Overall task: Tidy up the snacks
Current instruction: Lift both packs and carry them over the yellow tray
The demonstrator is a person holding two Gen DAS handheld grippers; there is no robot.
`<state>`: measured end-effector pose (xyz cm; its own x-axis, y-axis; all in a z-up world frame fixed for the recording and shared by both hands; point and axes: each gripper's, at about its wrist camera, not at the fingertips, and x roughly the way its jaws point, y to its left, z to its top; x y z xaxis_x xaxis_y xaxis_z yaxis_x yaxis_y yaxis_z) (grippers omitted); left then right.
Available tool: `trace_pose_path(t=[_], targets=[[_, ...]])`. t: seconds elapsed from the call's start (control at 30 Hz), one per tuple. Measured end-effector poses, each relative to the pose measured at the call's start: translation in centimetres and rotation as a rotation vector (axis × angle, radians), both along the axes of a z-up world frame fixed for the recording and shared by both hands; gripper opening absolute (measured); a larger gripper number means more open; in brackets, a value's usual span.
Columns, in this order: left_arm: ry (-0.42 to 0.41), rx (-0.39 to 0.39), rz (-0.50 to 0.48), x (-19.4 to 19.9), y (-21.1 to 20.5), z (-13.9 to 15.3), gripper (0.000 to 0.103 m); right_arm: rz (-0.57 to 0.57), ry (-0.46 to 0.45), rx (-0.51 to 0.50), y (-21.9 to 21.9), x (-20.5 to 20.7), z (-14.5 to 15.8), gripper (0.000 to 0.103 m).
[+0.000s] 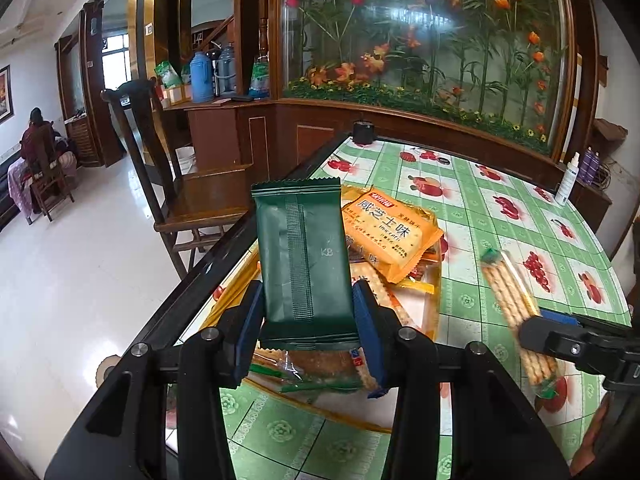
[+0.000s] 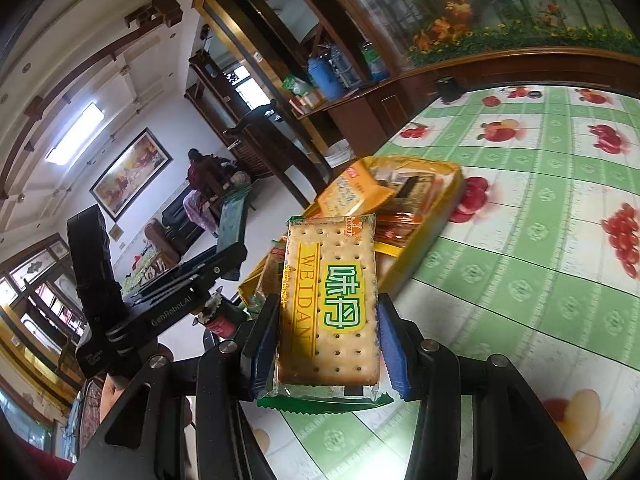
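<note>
Left gripper (image 1: 308, 316) clamps green pack (image 1: 302, 256), right gripper (image 2: 328, 344) clamps cracker pack (image 2: 330, 304), both above tray (image 2: 416, 248); next probably lower and release into it.

Dark green packet (image 1: 304, 264): matt foil-like film, showing a ribbed back seam and serrated ends. Cracker pack (image 2: 332, 304): clear glossy plastic, catching glare. Orange packet (image 1: 390, 236): shiny printed film. Tray (image 2: 424, 240): glossy yellow plastic. Tablecloth (image 1: 480, 208): smooth vinyl-looking sheet, reflecting light. Left gripper (image 1: 310, 320) and right gripper (image 2: 328, 340): matt black plastic bodies, ridged blue pads, bright metal screw heads. Chair (image 1: 192, 200): varnished wood. Floor (image 1: 80, 272): polished, looking mirror-glossy.
</note>
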<state>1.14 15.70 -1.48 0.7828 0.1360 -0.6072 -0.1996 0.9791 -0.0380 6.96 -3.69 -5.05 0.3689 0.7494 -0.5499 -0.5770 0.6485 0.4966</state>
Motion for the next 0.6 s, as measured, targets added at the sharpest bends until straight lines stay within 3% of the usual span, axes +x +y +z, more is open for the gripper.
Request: trace_pose_path(t=[0.6], targets=[[0.001,-0.026,0.001,3.0,1.2,-0.1,0.043,-0.079,-0.016,-0.021,3.4,10.8,1.8,0.047]])
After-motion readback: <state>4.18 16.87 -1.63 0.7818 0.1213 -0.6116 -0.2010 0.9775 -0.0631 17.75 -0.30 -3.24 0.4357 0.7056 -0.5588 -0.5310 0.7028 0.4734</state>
